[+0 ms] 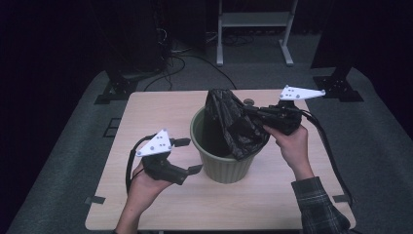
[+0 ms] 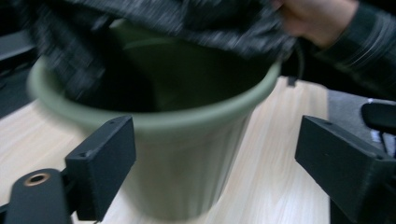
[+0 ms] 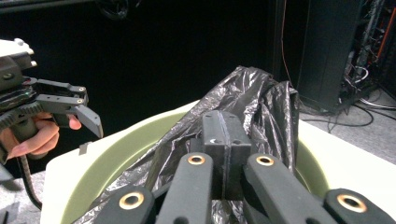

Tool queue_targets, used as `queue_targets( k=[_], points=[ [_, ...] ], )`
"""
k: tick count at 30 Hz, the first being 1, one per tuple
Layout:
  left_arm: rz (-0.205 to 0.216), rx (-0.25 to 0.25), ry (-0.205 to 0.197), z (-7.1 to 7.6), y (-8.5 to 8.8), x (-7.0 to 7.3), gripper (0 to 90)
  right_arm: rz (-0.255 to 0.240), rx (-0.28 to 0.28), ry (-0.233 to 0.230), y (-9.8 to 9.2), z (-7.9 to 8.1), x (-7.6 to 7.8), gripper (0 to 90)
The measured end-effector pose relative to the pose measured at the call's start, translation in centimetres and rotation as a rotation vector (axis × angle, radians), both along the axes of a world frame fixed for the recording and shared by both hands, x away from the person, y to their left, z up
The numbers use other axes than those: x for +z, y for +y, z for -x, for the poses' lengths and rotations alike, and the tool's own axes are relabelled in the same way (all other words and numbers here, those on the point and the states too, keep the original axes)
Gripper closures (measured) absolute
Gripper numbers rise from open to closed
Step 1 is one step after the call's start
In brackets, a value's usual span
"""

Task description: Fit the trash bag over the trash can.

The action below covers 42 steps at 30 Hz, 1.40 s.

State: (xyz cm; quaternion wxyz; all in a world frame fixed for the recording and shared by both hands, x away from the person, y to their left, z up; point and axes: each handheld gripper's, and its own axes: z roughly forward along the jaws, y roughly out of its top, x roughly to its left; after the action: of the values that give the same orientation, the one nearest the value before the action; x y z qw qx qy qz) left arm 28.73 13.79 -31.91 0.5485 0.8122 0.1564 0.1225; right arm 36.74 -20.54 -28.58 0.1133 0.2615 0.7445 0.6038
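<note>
My right gripper clamps black bag over green bin; left gripper open, empty. I should grab opposite bag edge, spread over rim.

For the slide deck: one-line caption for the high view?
Right gripper pinches a black bin bag over a green bucket; left gripper open beside it.
</note>
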Motion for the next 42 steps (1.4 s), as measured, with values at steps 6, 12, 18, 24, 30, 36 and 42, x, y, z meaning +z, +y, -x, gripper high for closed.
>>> queue_targets(
  k=[6,12,18,24,30,36,42],
  points=[
    [-0.01,-0.082,-0.034,0.2,-4.0,1.7,15.1,0.011,-0.001,0.003,0.0,0.0,-0.1,90.0],
    [-0.017,-0.141,-0.043,-0.4,-6.8,2.2,28.7,0.008,-0.002,0.002,-0.2,-0.1,0.1,90.0],
    [-0.019,-0.148,-0.032,-1.1,-8.5,2.1,35.5,0.007,-0.001,0.007,-0.1,-0.1,0.0,90.0],
    [-0.028,-0.154,-0.026,-1.7,-9.9,2.2,40.6,0.009,0.001,0.008,0.0,-0.3,-0.1,90.0],
    [-0.056,-0.161,-0.034,-1.9,-10.2,1.8,57.5,0.017,0.004,0.01,0.0,-0.2,-0.2,90.0],
    [-0.061,-0.17,-0.029,-2.1,-9.6,1.6,77.3,0.015,0.003,0.007,-0.1,-0.2,-0.1,90.0],
    [-0.056,-0.181,-0.003,-2.2,-9.2,1.5,89.6,0.015,0.004,0.01,0.0,-0.1,-0.1,90.0]
  ],
)
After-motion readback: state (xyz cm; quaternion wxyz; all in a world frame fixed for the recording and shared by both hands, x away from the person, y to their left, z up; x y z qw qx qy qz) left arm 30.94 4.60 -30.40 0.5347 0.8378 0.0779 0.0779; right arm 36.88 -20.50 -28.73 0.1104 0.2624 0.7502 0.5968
